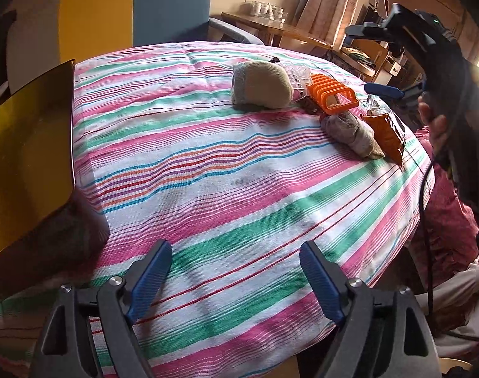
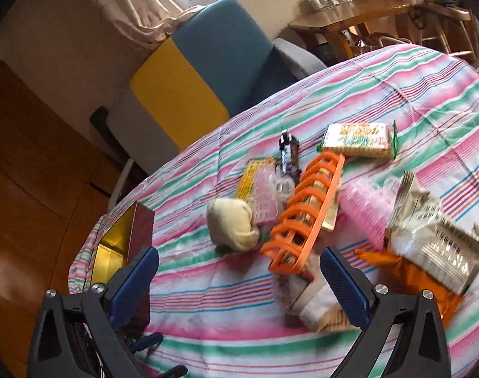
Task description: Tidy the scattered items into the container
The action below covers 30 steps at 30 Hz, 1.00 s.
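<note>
My left gripper (image 1: 234,252) is open over bare striped cloth with nothing between its fingers. The gold-lined box (image 1: 28,145) stands just to its left, with a dark grey-brown mass I cannot identify at its lower edge. My right gripper (image 2: 239,255) is open too, hovering over the pile. A pale rolled sock (image 2: 312,302) lies by its right finger (image 2: 343,286), untouched. The pile holds a beige sock roll (image 2: 233,223), an orange rack (image 2: 305,211), a cracker pack (image 2: 359,140), a silver bag (image 2: 435,236) and an orange bag (image 2: 412,280). The box (image 2: 119,242) sits left of them.
A striped cloth (image 1: 227,163) covers the round table, and its edge falls away on the right. A yellow and blue chair (image 2: 208,72) stands behind it. A person's hand (image 1: 435,123) holds the right gripper at the upper right. A wooden side table (image 2: 349,15) is further back.
</note>
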Each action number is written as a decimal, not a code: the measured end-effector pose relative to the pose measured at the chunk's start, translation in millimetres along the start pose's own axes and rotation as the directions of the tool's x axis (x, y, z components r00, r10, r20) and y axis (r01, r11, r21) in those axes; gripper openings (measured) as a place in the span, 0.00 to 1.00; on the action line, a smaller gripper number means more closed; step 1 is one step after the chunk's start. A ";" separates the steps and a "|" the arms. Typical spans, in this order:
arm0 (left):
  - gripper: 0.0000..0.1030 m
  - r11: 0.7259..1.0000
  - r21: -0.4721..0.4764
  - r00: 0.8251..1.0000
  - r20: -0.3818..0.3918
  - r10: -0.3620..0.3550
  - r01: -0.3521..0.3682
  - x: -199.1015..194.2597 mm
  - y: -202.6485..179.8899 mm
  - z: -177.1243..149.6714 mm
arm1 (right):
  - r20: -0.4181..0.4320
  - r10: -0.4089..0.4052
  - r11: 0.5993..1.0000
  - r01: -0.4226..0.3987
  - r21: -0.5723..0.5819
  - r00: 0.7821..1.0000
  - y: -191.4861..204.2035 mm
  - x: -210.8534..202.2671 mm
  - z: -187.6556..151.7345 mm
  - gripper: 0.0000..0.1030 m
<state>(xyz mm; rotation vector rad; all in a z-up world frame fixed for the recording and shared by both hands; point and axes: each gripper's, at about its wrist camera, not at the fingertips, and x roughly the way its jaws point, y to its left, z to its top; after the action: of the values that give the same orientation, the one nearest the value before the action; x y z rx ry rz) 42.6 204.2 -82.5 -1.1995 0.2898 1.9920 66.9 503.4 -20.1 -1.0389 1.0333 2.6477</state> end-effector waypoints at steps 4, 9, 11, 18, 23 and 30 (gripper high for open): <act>0.83 1.000 -0.002 1.000 0.002 -0.012 0.012 -0.6 1.6 0.1 | 0.000 -0.092 0.996 0.092 -0.002 0.996 -6.6 25.3 34.5 1.00; 0.83 0.999 -0.012 0.999 0.001 -0.034 0.034 -2.5 5.2 0.4 | -0.066 -0.208 0.978 0.208 -0.004 0.976 -19.6 69.2 64.2 1.00; 0.83 0.999 -0.013 0.999 0.001 -0.038 0.038 -2.5 5.9 0.5 | -0.104 -0.212 0.977 0.212 -0.008 0.972 -22.9 82.6 66.0 1.00; 0.84 1.000 -0.004 1.000 0.006 -0.029 0.029 -2.5 3.1 -2.3 | -0.185 -0.004 0.996 -0.013 -0.086 0.983 13.3 86.2 37.7 1.00; 0.83 0.999 -0.015 0.999 0.009 -0.047 0.047 -3.9 6.4 -3.2 | -0.285 0.137 0.978 -0.176 -0.114 0.949 41.3 80.0 0.9 1.00; 0.83 0.998 -0.020 0.998 0.019 -0.057 0.058 -5.8 7.9 -3.7 | -0.227 0.109 0.969 -0.154 -0.192 0.968 54.9 40.0 -26.6 1.00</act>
<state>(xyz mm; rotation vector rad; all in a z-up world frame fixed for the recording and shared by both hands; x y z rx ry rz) 40.8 194.1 -81.1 -1.1886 0.2239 1.9596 33.1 439.4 -29.3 -1.3708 0.9032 2.8508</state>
